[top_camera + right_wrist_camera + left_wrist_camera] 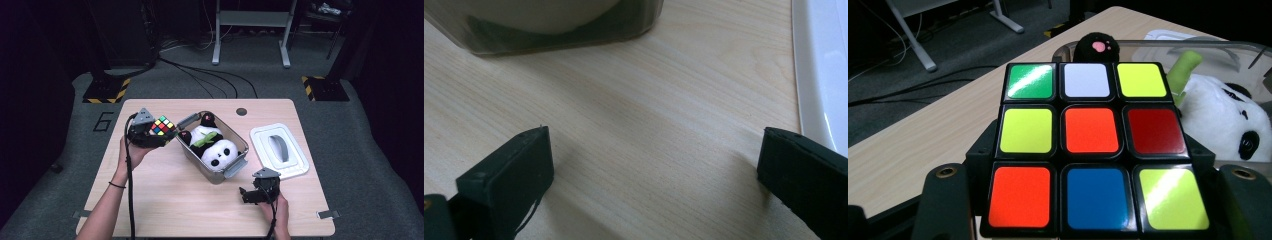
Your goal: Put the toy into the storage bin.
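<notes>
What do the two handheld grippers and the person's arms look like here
Both the left gripper and the right gripper are black, each topped by a grey three-cornered plate and trailing a black cable. The right gripper's own view shows two blocky black jaws with flat pads. The forearms are sleeveless; a thin dark band circles the left wrist.

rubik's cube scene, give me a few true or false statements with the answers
1. The left gripper holds the rubik's cube between its jaws. True.
2. The lid is on the clear bin. False: it lies on the table to the right of the bin.
3. A panda plush lies in the bin. True.
4. The right gripper holds a toy. False: its jaws stand open over bare table.
5. The cube's facing centre square is blue. False: orange.
</notes>
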Available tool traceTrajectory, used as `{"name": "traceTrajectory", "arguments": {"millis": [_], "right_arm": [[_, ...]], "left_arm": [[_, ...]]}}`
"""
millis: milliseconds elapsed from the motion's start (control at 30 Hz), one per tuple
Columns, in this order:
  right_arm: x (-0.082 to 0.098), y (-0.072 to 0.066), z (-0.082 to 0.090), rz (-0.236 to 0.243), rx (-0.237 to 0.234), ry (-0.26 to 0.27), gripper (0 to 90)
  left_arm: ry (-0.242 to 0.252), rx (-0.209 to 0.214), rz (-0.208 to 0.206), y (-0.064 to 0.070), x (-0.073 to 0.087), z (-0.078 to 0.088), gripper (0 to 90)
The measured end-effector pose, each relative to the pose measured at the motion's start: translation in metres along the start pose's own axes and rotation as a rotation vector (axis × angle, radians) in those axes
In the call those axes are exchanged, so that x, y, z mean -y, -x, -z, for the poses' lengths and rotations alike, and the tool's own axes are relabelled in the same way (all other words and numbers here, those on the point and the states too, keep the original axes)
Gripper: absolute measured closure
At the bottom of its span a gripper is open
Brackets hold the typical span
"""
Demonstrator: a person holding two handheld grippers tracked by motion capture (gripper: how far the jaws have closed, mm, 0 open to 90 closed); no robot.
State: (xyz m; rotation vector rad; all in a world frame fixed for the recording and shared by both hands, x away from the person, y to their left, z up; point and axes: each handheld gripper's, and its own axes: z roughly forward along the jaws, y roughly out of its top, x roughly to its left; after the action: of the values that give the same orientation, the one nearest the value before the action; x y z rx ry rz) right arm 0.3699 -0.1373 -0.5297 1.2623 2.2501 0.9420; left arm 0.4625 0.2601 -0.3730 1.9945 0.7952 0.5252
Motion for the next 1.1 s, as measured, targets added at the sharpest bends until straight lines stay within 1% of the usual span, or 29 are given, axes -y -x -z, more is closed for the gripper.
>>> {"name": "traceTrajectory", "arguments": {"millis": [67,100,167,200,267,300,367,500,600,633,667,700,733,833,900,1100], "right_arm": [[0.0,0.0,0.0,0.0,0.0,0.0,0.8],[0.0,0.0,0.0,0.0,0.0,0.0,0.8],[0.0,0.0,0.0,0.0,0.0,0.0,0.8],[0.0,0.0,0.0,0.0,0.0,0.0,0.8],[0.0,0.0,0.0,0.0,0.0,0.0,0.8],[0.0,0.0,0.0,-0.007,0.0,0.002,0.8],[0.0,0.0,0.0,0.0,0.0,0.0,0.8],[0.0,0.0,0.0,0.0,0.0,0.0,0.8],[0.0,0.0,0.0,0.0,0.0,0.0,0.8],[0.0,0.0,0.0,0.001,0.0,0.0,0.8],[0.0,0.0,0.0,0.0,0.0,0.0,0.8],[0.0,0.0,0.0,0.0,0.0,0.0,0.8],[0.0,0.0,0.0,-0.002,0.0,0.0,0.8],[0.0,0.0,0.0,0.0,0.0,0.0,0.8],[0.0,0.0,0.0,-0.003,0.001,0.001,0.9],[0.0,0.0,0.0,-0.006,0.001,0.002,1.0]], "left_arm": [[0.003,0.007,-0.005,-0.001,-0.005,-0.003,33.9],[0.005,0.014,0.002,0.0,-0.007,-0.005,33.9],[0.018,0.017,0.001,-0.001,-0.011,-0.009,33.9],[0.016,0.022,-0.001,-0.001,-0.013,-0.011,33.9],[0.024,0.024,0.008,-0.001,-0.016,-0.016,33.9],[0.029,0.027,0.018,-0.001,-0.018,-0.018,33.9],[0.03,0.027,0.01,-0.001,-0.02,-0.023,33.9],[0.03,0.044,0.02,-0.001,-0.025,-0.035,33.9],[0.027,0.054,0.015,-0.001,-0.03,-0.044,33.9],[0.027,0.06,0.022,0.0,-0.031,-0.046,33.9],[0.034,0.053,0.012,0.001,-0.031,-0.049,33.9],[0.029,0.053,0.008,0.001,-0.032,-0.053,33.9],[0.022,0.059,0.013,0.002,-0.033,-0.056,33.9],[0.02,0.063,0.015,0.004,-0.034,-0.066,33.9],[0.008,0.075,0.02,0.007,-0.035,-0.071,33.8],[-0.026,0.08,0.011,0.012,-0.038,-0.086,33.8]]}}
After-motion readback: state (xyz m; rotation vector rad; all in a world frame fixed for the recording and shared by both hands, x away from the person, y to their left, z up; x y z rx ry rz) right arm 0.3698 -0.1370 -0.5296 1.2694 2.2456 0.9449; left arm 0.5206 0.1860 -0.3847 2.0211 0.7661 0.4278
